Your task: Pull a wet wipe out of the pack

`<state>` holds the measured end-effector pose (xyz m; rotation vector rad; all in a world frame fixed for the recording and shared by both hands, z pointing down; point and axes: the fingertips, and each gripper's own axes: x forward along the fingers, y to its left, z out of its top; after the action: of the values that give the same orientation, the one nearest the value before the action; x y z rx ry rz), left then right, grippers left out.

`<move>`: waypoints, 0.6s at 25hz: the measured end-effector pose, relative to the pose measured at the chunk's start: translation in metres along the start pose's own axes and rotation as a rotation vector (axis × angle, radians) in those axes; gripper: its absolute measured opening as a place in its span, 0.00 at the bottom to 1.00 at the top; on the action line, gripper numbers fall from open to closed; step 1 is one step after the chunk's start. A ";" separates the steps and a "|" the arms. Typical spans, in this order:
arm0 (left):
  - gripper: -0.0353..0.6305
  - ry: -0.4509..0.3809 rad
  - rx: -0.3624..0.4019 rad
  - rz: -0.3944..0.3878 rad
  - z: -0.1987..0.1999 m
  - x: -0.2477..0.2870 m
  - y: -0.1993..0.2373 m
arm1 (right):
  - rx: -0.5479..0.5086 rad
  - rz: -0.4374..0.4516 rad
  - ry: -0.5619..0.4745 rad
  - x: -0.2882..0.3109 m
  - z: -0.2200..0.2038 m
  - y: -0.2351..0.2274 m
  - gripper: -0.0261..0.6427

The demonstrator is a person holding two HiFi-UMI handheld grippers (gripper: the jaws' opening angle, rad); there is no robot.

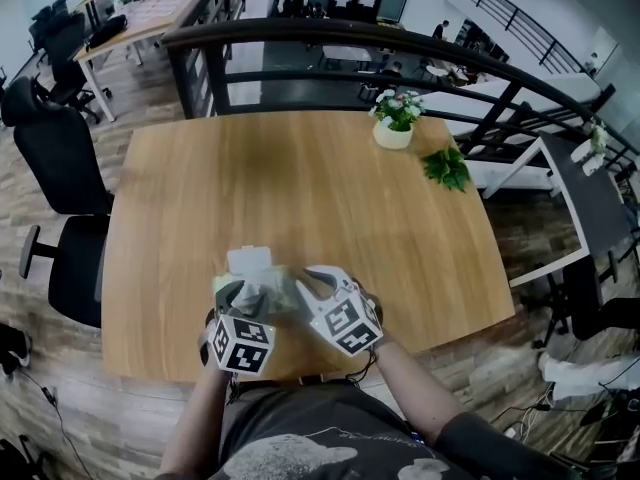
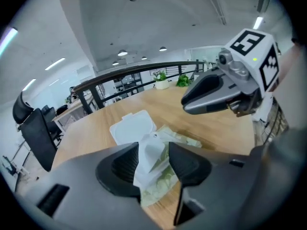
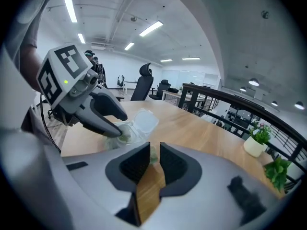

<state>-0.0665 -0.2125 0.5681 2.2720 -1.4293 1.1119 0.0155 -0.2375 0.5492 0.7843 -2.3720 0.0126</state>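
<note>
The pale green wet wipe pack (image 1: 268, 290) lies near the front edge of the wooden table (image 1: 300, 188), its white lid (image 1: 250, 260) flipped open. In the left gripper view a white wipe (image 2: 149, 158) stands up out of the pack (image 2: 184, 139), between the jaws of my left gripper (image 2: 153, 150). Those jaws stand apart, open, and are not pressing it. My right gripper (image 2: 184, 103) hovers just to the right of the pack and looks apart from it. In its own view the right gripper (image 3: 154, 150) has its jaws nearly together, and only table and a sliver of green show through the slit.
A potted plant (image 1: 393, 120) and a green sprig (image 1: 447, 166) sit at the table's far right. Black office chairs (image 1: 60, 158) stand left of the table, and a dark railing (image 1: 350, 43) runs behind it. The person's torso is at the near edge.
</note>
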 end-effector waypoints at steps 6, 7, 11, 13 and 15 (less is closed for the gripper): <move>0.35 0.007 -0.088 0.114 -0.001 0.004 0.012 | -0.015 0.016 0.003 -0.015 -0.013 0.003 0.13; 0.31 -0.002 -0.102 0.131 0.000 0.002 0.015 | -0.015 0.018 0.001 -0.016 -0.014 0.003 0.13; 0.11 -0.031 -0.157 0.171 -0.002 -0.008 0.026 | -0.016 0.030 -0.006 -0.017 -0.013 0.008 0.13; 0.09 -0.038 -0.202 0.151 -0.005 -0.012 0.029 | -0.015 0.032 -0.014 -0.016 -0.010 0.010 0.13; 0.09 -0.043 -0.240 0.127 -0.009 -0.016 0.031 | -0.014 0.029 -0.026 -0.013 -0.005 0.013 0.13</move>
<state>-0.1012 -0.2123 0.5570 2.0746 -1.6468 0.8748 0.0198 -0.2191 0.5479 0.7481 -2.4052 -0.0028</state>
